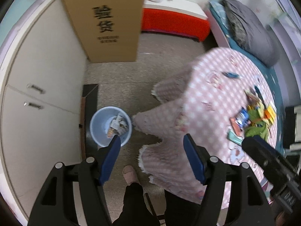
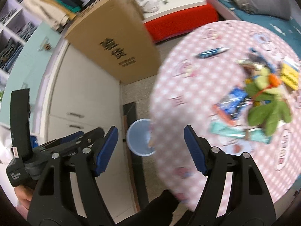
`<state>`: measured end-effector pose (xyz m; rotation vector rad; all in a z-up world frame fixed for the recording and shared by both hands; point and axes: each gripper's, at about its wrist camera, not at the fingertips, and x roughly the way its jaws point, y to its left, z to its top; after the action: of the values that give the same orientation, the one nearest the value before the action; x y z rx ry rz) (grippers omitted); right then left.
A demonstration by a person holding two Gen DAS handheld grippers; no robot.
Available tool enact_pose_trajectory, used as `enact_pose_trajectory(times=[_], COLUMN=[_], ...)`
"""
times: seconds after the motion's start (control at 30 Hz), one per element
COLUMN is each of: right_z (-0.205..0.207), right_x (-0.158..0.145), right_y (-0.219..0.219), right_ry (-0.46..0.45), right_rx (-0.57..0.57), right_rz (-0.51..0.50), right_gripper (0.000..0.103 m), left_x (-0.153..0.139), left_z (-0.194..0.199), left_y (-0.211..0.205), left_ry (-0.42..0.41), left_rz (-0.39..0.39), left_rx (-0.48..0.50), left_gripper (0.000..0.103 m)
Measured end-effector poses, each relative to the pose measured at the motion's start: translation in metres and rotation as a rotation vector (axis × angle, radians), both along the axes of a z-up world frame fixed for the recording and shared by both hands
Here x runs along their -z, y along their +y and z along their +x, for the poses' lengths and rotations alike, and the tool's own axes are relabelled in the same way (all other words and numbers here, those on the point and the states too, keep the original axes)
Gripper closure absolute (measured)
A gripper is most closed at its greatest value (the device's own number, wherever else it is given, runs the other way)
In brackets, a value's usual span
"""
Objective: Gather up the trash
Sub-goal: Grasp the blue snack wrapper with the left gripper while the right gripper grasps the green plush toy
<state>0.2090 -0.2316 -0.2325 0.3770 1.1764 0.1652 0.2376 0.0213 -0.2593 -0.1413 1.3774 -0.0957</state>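
Note:
A light blue bin (image 1: 105,126) stands on the floor beside the table, with crumpled wrappers (image 1: 118,125) inside it. In the right wrist view the bin (image 2: 139,141) is partly hidden by the cloth's edge. A round table under a pink checked cloth (image 2: 197,86) carries a pile of trash: a blue wrapper (image 2: 233,99), a green crumpled piece (image 2: 269,107), a yellow packet (image 2: 289,75) and a teal pen-like item (image 2: 212,51). My left gripper (image 1: 152,137) hangs open above the floor between bin and table. Over the table's near edge my right gripper (image 2: 150,130) is open and empty too.
A tall cardboard box (image 1: 105,18) leans against white cabinet doors (image 1: 37,94) on the left. Farther back are a red bench (image 1: 175,24) and a bed with a grey pillow (image 1: 250,30). A person's slippered foot (image 1: 129,175) is below the left gripper.

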Motion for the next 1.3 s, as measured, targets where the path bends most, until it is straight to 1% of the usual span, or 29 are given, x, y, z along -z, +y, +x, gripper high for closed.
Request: enact_pose_trajectory(times=[0.07,0.1,0.2,0.23,0.27,0.3,0.33,0.37,0.4,0.5,0.57,0.6,0.63,0.67,0.7,0.73,0.77,0.83,0.9,1.03,1.1,1.17,1.2,1.27,1.3], right_z=[-0.001,-0.002,-0.004,-0.004,-0.003,0.0,0.003,0.005,0.009,0.014,0.02,0.023,0.025,0.026,0.027,0.028,0.027,0.025,0.022,0.022,0.022,0.021,0.02,0.017,0.016], right_x=[0.001,0.001,0.003,0.006,0.009,0.015,0.022,0.027,0.034,0.045,0.052,0.057,0.059,0.062,0.063,0.063,0.061,0.054,0.042,0.032,0.03,0.028,0.028,0.027,0.027], right_y=[-0.03,-0.048,-0.085,-0.096,-0.105,-0.115,-0.125,-0.131,-0.139,-0.144,-0.144,-0.145,-0.145,-0.147,-0.15,-0.153,-0.156,-0.165,-0.175,-0.193,-0.199,-0.202,-0.203,-0.206,-0.206], right_ry=[-0.014,-0.027,-0.058,-0.059,-0.055,-0.041,-0.018,-0.006,0.004,0.013,0.026,0.032,0.036,0.041,0.044,0.046,0.044,0.036,0.021,0.016,0.022,0.023,0.024,0.029,0.03], right_rx=[0.033,0.048,0.035,0.025,0.015,0.003,-0.01,-0.016,-0.028,-0.064,-0.097,-0.114,-0.122,-0.131,-0.138,-0.15,-0.155,-0.157,-0.143,-0.108,-0.095,-0.09,-0.087,-0.073,-0.067], right_rz=[-0.059,-0.115,-0.279,-0.309,-0.326,-0.331,-0.313,-0.298,-0.28,-0.269,-0.254,-0.258,-0.258,-0.255,-0.244,-0.228,-0.219,-0.188,-0.155,-0.125,-0.105,-0.097,-0.091,-0.073,-0.068], right_gripper=[0.032,0.032,0.032,0.032,0.039,0.043,0.051,0.054,0.054,0.055,0.061,0.062,0.067,0.075,0.079,0.088,0.089,0.09,0.09,0.09,0.09,0.09,0.09,0.09,0.09], left_x=[0.003,0.004,0.009,0.012,0.013,0.016,0.02,0.023,0.024,0.03,0.033,0.034,0.035,0.037,0.038,0.041,0.042,0.046,0.05,0.058,0.063,0.07,0.071,0.076,0.077], left_z=[0.003,0.004,0.008,0.009,0.01,0.011,0.012,0.013,0.014,0.016,0.017,0.018,0.018,0.019,0.02,0.022,0.022,0.024,0.026,0.029,0.031,0.033,0.033,0.034,0.035], left_y=[-0.024,-0.037,-0.076,-0.092,-0.1,-0.11,-0.123,-0.132,-0.137,-0.159,-0.168,-0.171,-0.174,-0.178,-0.181,-0.185,-0.188,-0.196,-0.207,-0.235,-0.247,-0.259,-0.263,-0.272,-0.273], left_ry=[0.007,0.011,0.017,0.019,0.021,0.024,0.032,0.039,0.044,0.051,0.057,0.059,0.061,0.064,0.067,0.072,0.073,0.075,0.072,0.045,0.046,0.041,0.04,0.042,0.041], left_rz=[-0.001,-0.003,0.004,0.01,0.012,0.014,0.014,0.016,0.018,0.025,0.032,0.033,0.035,0.039,0.04,0.039,0.04,0.05,0.079,0.115,0.13,0.169,0.175,0.196,0.196], left_rx=[0.028,0.042,0.087,0.107,0.116,0.125,0.132,0.133,0.133,0.136,0.135,0.134,0.132,0.131,0.133,0.137,0.142,0.163,0.194,0.31,0.361,0.41,0.428,0.472,0.485], left_gripper=[0.035,0.035,0.035,0.035,0.035,0.034,0.034,0.034,0.034,0.034,0.034,0.034,0.034,0.034,0.034,0.034,0.034,0.032,0.032,0.03,0.03,0.03,0.03,0.03,0.036])
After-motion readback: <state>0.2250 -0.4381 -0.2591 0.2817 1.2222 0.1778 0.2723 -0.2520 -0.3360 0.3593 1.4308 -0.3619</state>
